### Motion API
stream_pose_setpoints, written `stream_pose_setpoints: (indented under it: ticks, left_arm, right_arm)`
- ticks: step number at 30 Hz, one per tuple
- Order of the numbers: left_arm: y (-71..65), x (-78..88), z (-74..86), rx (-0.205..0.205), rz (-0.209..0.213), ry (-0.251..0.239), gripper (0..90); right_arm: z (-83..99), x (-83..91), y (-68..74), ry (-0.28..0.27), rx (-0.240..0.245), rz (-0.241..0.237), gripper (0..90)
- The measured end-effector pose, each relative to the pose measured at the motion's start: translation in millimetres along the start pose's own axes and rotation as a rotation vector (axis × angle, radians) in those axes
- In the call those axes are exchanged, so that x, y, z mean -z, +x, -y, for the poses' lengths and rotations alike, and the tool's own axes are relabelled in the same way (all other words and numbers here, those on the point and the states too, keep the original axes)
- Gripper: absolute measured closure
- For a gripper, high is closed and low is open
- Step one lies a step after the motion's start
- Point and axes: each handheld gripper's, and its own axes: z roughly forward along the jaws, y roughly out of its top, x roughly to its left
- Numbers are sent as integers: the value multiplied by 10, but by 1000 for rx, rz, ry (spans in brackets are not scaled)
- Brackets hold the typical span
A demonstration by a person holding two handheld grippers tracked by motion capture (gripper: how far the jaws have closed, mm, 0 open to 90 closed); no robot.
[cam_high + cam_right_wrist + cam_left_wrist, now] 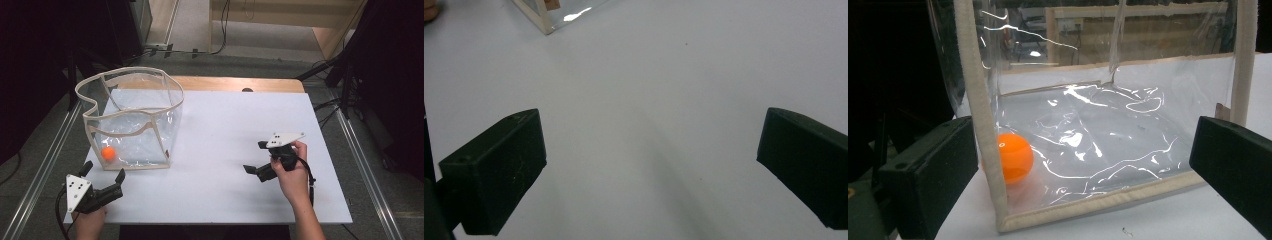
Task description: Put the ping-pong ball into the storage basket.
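Left gripper (104, 175) sits nearest the high view's bottom edge, at the front-left corner of the white table top (225, 150); jaws spread wide apart, nothing between them, pointed twd the clear bag (131, 117). In the left gripper view the same gripper (1083, 165) brackets the bag's near wall w/o touching it: left jaw just outside the cream-trimmed corner seam, right jaw near the far seam of that wall. Clear bag (1108, 150) stands upright at the table's left-rear area, mouth open upward, cream binding on all edges, upper rim wavy and sagging on the left. Orange ball (108, 153) lies inside the bag on its floor, in the front-left corner; in the left gripper view the ball (1015, 157) rests just behind the corner seam, close to the left jaw but w/ the plastic wall between. Right gripper (254, 157) is held at the table's right-centre, jaws released and wide, empty, aimed left twd the bag, well apart from it. Right gripper view: gripper (651, 165) over bare white surface, one bag corner (546, 17) at top-left. Free room: broad open strip of table btwn bag and right gripper, plus the whole right-rear area. Bag's left side sits close to the table's left edge.
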Motion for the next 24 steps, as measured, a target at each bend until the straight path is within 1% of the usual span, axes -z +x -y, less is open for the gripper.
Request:
stream_pose_setpoints:
  ticks: [2, 8, 24]
  left_arm:
    - [0, -1, 0, 1, 0, 0, 0]
    - [-4, -1, 1, -3, 1, -2, 0]
    - [-12, -2, 3, -12, -1, -1, 0]
  right_arm:
    - [30, 12, -12, -8, 0, 0, 0]
    - [111, 66, -36, 0, -11, 15, 0]
    - [350, 280, -110, -9, -47, 51, 0]
